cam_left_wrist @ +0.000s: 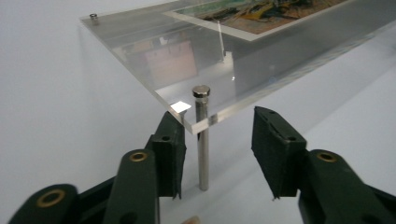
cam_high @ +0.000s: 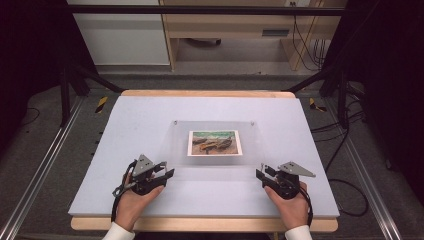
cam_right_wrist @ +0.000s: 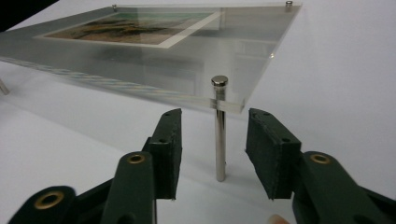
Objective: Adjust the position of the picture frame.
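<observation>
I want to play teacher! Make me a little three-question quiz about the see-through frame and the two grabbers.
1. True or false: the left gripper is shut on the metal post under the clear frame.
2. What lies inside the clear frame? A) a coin B) a picture C) a key
3. Fill in: seen from above, the right gripper is at the frame's near ____ corner.

Key:
1. False. Its jaws stand open, one on each side of the post, not touching it.
2. B, the picture, showing greens and browns.
3. Right. In the right gripper view its open jaws flank the corner post there.
</observation>
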